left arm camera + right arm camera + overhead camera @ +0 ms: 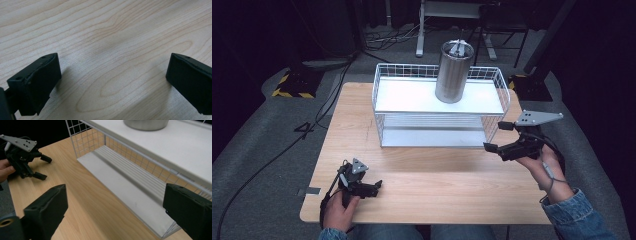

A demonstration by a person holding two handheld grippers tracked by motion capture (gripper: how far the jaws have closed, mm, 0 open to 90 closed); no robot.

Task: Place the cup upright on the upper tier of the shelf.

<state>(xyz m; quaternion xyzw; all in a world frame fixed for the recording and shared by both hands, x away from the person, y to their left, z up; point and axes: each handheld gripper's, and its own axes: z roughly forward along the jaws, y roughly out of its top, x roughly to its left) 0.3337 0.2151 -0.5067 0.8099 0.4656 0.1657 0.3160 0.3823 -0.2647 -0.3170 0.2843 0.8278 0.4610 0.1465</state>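
Your left gripper rests low over the near left of the wooden table, jaws spread and empty. Your right gripper hovers just right of the white wire rack, jaws also spread wide. A steel tumbler stands upright on the rack's top shelf.
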